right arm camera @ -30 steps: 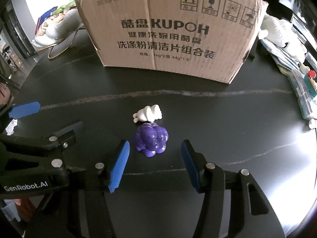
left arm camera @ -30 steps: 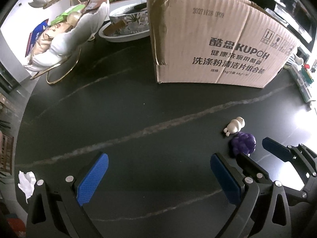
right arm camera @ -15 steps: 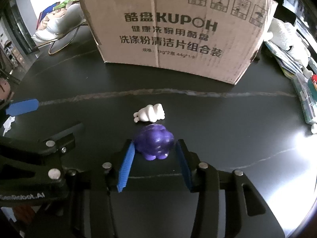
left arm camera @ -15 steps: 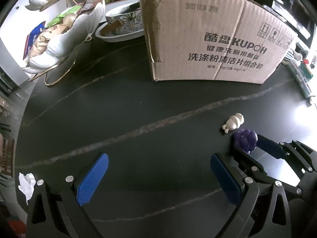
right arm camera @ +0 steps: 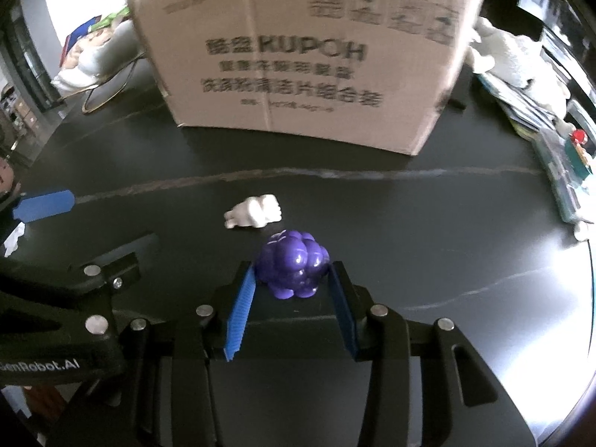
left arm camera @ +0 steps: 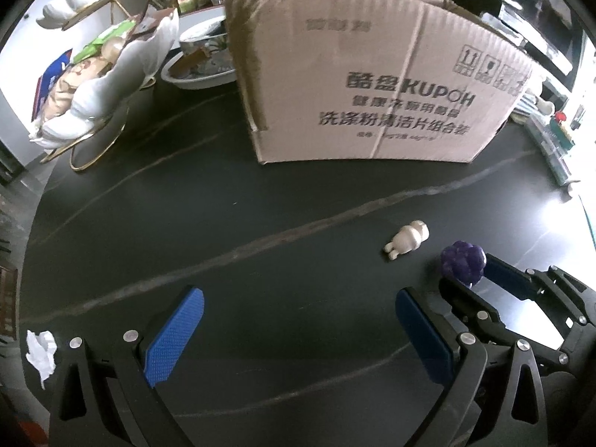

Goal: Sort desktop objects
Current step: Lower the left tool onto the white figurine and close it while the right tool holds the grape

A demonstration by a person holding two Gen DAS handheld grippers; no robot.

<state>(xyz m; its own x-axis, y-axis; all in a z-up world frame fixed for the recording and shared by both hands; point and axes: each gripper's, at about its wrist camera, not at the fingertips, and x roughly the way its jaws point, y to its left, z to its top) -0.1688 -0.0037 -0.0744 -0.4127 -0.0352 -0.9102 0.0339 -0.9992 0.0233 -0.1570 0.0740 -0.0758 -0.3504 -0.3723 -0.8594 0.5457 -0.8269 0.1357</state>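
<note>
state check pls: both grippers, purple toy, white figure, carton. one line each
Left gripper: open, nothing between its blue pads.
Right gripper: shut on the purple toy.
Lumpy purple grape-shaped toy: clamped between the right gripper's blue pads; whether it is off the black tabletop I cannot tell.
Small white figure: lying on its side on the tabletop, apart from the purple toy.
Brown cardboard carton: upright; whether its top is open I cannot tell.
</note>
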